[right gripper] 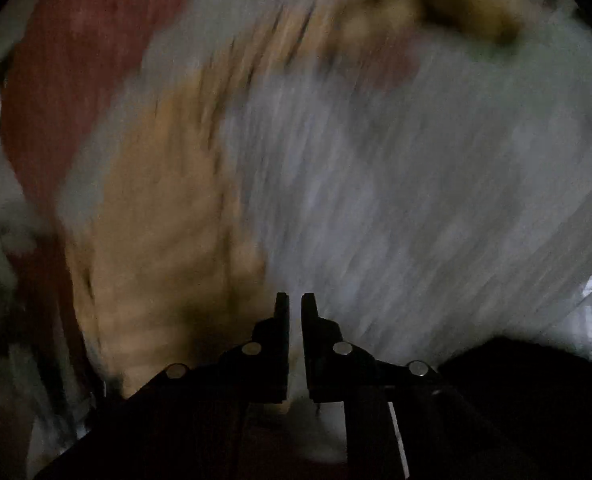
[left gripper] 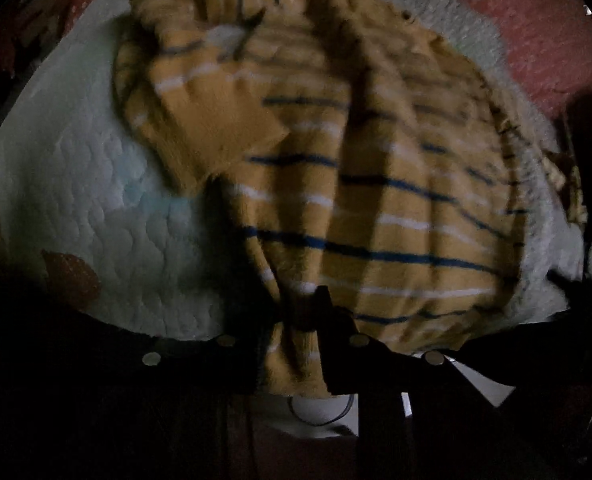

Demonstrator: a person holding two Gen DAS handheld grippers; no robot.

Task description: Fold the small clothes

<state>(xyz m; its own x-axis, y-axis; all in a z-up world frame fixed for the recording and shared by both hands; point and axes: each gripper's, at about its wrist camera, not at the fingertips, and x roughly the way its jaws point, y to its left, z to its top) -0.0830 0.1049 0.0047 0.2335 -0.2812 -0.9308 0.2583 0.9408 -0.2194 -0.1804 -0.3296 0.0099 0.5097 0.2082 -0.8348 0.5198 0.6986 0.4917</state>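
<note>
A small mustard-yellow shirt (left gripper: 375,184) with dark blue and white stripes lies crumpled on a white quilted pad (left gripper: 96,208). One sleeve (left gripper: 200,120) is folded across to the left. My left gripper (left gripper: 307,320) is shut on the shirt's near hem, with cloth bunched between the fingers. In the right wrist view everything is motion-blurred: the shirt (right gripper: 156,220) shows as a yellow streak at left on the white pad (right gripper: 415,200). My right gripper (right gripper: 295,304) is nearly closed, with a thin gap and nothing between its fingertips.
A red-pink cover (left gripper: 543,32) lies beyond the pad at the top right, and it also shows in the right wrist view (right gripper: 76,60). The pad's fluffy edge (left gripper: 471,28) runs behind the shirt. The scene is dim.
</note>
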